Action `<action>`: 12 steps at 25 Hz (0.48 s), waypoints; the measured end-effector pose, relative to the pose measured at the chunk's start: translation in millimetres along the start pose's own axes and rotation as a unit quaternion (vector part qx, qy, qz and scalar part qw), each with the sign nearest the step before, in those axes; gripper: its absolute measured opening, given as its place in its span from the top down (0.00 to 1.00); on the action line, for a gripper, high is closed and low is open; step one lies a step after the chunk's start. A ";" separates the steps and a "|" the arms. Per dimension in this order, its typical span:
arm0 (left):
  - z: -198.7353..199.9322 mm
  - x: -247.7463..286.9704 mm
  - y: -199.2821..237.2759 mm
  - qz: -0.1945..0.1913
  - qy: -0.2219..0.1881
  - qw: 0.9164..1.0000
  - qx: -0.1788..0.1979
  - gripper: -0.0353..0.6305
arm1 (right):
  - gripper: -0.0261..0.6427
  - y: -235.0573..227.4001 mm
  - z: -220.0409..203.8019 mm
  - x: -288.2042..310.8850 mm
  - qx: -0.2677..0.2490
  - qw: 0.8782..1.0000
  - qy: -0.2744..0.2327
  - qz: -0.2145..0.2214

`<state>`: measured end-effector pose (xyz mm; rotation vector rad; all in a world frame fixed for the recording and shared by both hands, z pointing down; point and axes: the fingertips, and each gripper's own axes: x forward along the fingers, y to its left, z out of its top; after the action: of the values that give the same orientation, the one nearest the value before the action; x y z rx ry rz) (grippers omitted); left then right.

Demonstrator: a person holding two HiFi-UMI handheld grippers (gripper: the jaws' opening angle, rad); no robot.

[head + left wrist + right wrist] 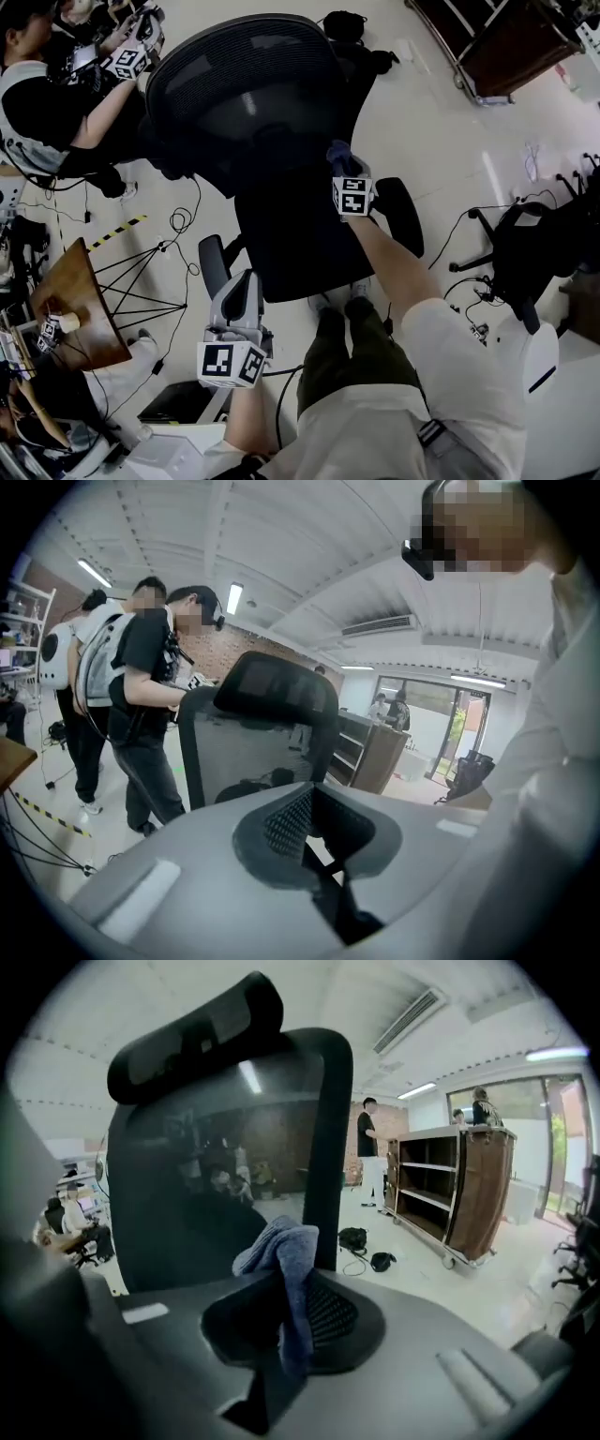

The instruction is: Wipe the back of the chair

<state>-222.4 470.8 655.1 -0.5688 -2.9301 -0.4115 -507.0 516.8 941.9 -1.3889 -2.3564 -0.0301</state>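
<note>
A black mesh office chair stands in front of me, its back towards me. My right gripper is shut on a blue-grey cloth and sits at the right edge of the chair's back, low down. In the right gripper view the cloth sticks up out of the gripper, with the chair back and headrest just beyond. My left gripper hangs lower, near the left armrest, apart from the back. In its own view the left gripper looks shut and empty, facing the chair.
A person with grippers stands close at the chair's far left. A wooden table and black tripod legs are at my left. A wooden cart is far right, another dark chair at right. Cables trail on the floor.
</note>
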 end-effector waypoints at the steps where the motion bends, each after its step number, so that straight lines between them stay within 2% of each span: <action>1: 8.4 -3.2 2.1 0.008 -0.003 1.000 0.008 0.85 | 0.89 -5.4 5.3 -10.8 0.004 1.000 -0.005 -0.002; 3: 21.6 -37.4 5.2 0.032 0.000 0.999 0.022 0.85 | 0.89 5.1 23.3 -63.8 0.009 1.000 -0.026 0.007; 5: 27.1 -95.8 -0.2 0.054 0.001 0.998 0.039 0.85 | 0.89 45.9 54.9 -162.9 0.009 0.997 -0.065 0.033; 6: 31.5 -121.3 -4.0 0.059 -0.013 0.997 0.052 0.85 | 0.89 68.0 78.9 -214.7 0.006 0.995 -0.089 0.045; 9: 61.9 -168.6 -15.2 0.057 -0.098 0.989 0.099 0.85 | 0.89 124.2 167.5 -348.8 -0.003 0.985 -0.158 0.074; 10: 67.6 -190.0 -23.2 0.055 -0.120 0.985 0.113 0.85 | 0.89 144.0 183.2 -398.0 -0.009 0.980 -0.178 0.085; 12: 74.7 -236.2 -43.7 0.053 -0.153 0.978 0.133 0.85 | 0.89 178.5 203.4 -490.5 -0.033 0.964 -0.239 0.109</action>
<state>-27.2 371.1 531.7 -0.8057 -3.1463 0.0910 -215.5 242.0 550.3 -1.8490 -2.5729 0.3267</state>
